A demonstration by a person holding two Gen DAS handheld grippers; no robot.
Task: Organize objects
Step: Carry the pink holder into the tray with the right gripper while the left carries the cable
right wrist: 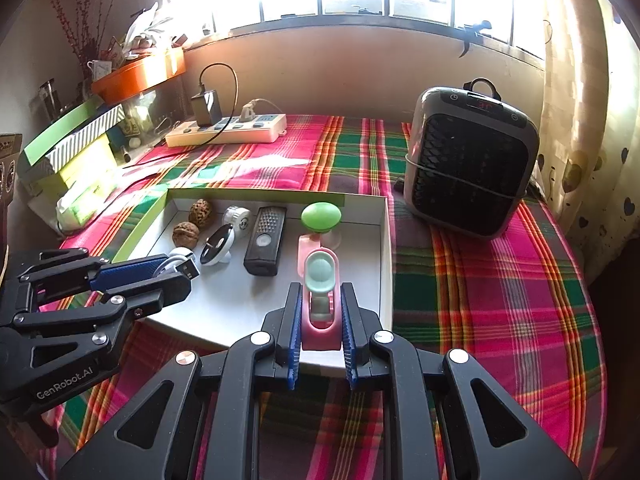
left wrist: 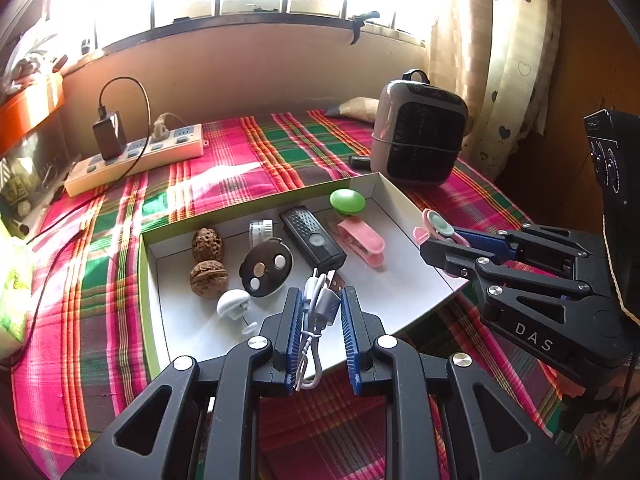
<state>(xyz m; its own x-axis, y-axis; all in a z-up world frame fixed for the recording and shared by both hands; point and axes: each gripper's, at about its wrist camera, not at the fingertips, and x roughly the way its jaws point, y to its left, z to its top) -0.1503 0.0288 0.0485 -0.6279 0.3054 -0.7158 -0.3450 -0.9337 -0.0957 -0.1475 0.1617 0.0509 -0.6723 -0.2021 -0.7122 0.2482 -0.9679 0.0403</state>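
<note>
A shallow white box [left wrist: 404, 288] [right wrist: 224, 304] with green sides lies on the plaid cloth. In it are two walnuts [left wrist: 208, 262] [right wrist: 186, 234], a black device [left wrist: 312, 242] [right wrist: 264, 246], a green knob [left wrist: 347, 201] [right wrist: 321, 216], a pink clip [left wrist: 360, 242], a round black disc [left wrist: 266, 266] and a white knob [left wrist: 234, 304]. My left gripper [left wrist: 320, 300] [right wrist: 176, 272] is shut on a coiled white USB cable [left wrist: 318, 312] above the box's front. My right gripper [right wrist: 320, 300] [left wrist: 436, 240] is shut on a pink clip with a mint pad [right wrist: 320, 292] [left wrist: 438, 230] over the box's right part.
A grey and black heater [left wrist: 418, 136] [right wrist: 470, 160] stands behind the box on the right. A power strip [left wrist: 136, 158] [right wrist: 228, 130] with a black charger lies at the back left. Boxes and a tissue pack [right wrist: 76, 176] are stacked at the left edge. A curtain [right wrist: 580, 120] hangs at right.
</note>
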